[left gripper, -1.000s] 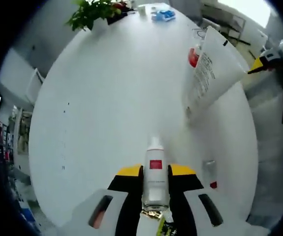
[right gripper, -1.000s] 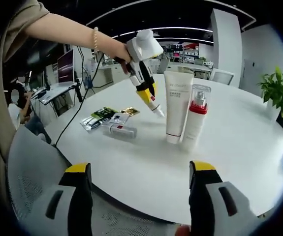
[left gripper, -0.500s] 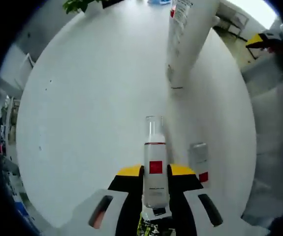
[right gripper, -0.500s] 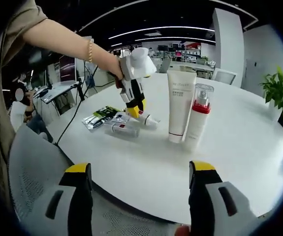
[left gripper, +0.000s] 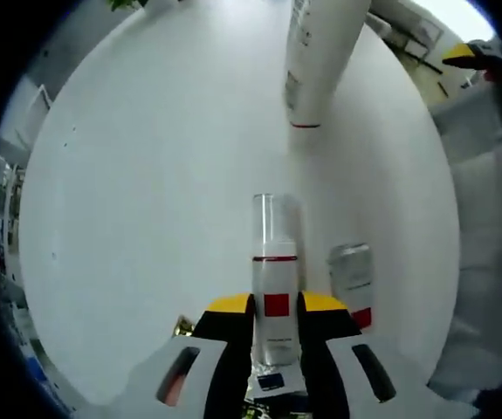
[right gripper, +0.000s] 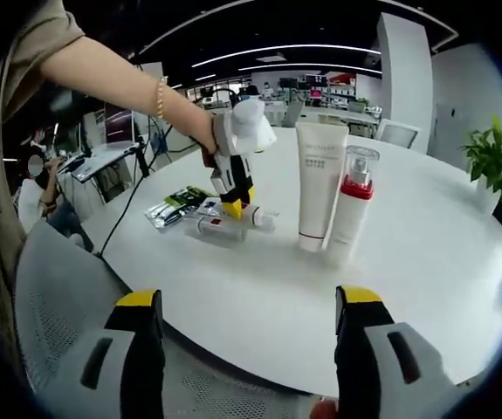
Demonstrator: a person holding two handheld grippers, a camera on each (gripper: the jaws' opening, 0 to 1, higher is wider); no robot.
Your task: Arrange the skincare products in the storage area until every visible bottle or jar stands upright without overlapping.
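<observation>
Two products already stood upright on the table: the tall white tube on its cap, and just beside it, perhaps touching, the shorter pump bottle with the red collar. The tube looked soft-walled and top-heavy on so narrow a base, so it would probably tip at a nudge and was best left alone.

The left gripper was down over the clutter at the table's near edge, its fingers clamped on the body of a small clear bottle with a red label. In the right gripper view that bottle lay close to flat on the table. It seemed light, rigid and smooth, likely slippery; a hold on the labelled middle, below the clear cap, looked the safest, since a cap may pull off.

A second small bottle lay on its side just beside it, not visibly overlapping. Flat sachets lay beyond, limp and thin.

The right gripper hung well off from the products, fingers wide apart and holding nothing.
</observation>
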